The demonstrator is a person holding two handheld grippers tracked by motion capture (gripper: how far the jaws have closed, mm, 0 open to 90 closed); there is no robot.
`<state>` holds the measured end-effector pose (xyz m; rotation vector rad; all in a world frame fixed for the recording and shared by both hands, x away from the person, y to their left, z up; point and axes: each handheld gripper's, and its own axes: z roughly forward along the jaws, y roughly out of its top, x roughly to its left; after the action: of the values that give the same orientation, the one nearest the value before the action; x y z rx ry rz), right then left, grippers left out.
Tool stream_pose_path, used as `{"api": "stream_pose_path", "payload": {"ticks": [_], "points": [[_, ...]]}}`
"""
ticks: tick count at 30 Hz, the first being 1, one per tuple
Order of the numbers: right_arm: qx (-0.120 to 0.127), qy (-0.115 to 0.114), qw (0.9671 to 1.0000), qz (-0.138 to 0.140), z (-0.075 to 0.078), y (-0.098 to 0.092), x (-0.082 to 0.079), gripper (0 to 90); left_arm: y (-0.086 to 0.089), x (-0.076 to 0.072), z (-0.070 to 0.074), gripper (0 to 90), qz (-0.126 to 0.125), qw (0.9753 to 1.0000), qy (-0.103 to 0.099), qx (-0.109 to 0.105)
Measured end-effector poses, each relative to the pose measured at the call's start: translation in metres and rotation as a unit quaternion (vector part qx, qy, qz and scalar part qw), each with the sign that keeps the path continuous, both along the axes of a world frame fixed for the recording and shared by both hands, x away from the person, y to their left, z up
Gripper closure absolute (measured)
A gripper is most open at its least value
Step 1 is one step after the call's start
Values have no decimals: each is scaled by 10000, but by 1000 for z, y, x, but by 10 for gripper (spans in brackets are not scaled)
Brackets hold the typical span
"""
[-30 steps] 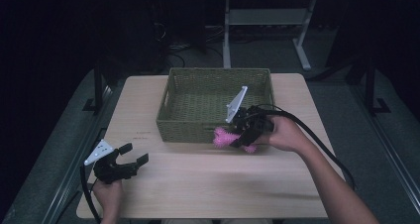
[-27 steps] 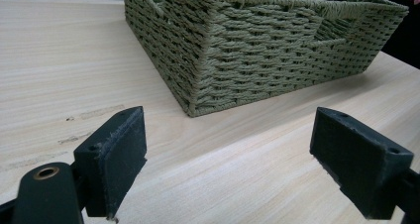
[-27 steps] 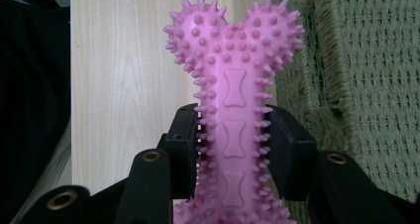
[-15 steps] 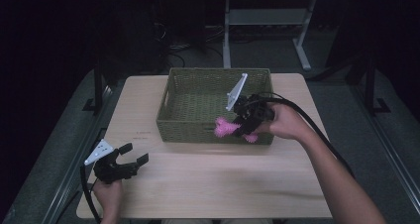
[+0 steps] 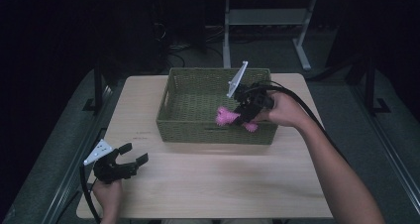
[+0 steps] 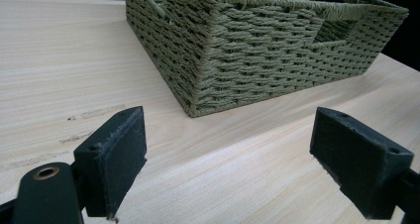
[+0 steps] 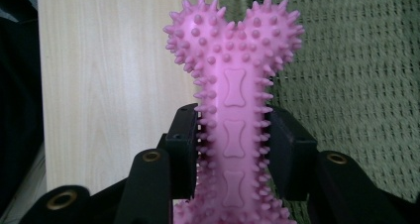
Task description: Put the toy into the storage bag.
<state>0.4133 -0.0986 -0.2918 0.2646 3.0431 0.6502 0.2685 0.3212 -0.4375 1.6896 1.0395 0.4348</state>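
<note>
My right gripper (image 5: 243, 116) is shut on a pink spiky bone toy (image 5: 227, 116), held over the front right part of a green woven basket (image 5: 188, 127). In the right gripper view the pink bone toy (image 7: 233, 100) stands between the black pads (image 7: 182, 144), with the basket (image 7: 356, 75) floor behind it. Down at the table's front left corner my left gripper (image 5: 132, 154) rests open with nothing in it. The left gripper view shows its two pads (image 6: 116, 154) wide apart and the basket (image 6: 257, 50) corner ahead of them.
The light wooden table (image 5: 213, 184) carries the basket at its far middle. A black cable (image 5: 312, 120) runs along the right forearm. A grey desk frame (image 5: 262, 21) stands on the dark floor behind the table.
My right gripper has carried the pink bone from the basket's front edge up and over its inside. The left gripper has stayed still.
</note>
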Motion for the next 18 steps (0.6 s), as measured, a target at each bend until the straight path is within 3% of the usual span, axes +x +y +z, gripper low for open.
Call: {"api": "stream_pose_path", "payload": {"ticks": [18], "points": [[1, 80, 9998, -168, 3, -2, 30, 584, 0, 0, 0, 139, 1, 10000, 11, 12]]}}
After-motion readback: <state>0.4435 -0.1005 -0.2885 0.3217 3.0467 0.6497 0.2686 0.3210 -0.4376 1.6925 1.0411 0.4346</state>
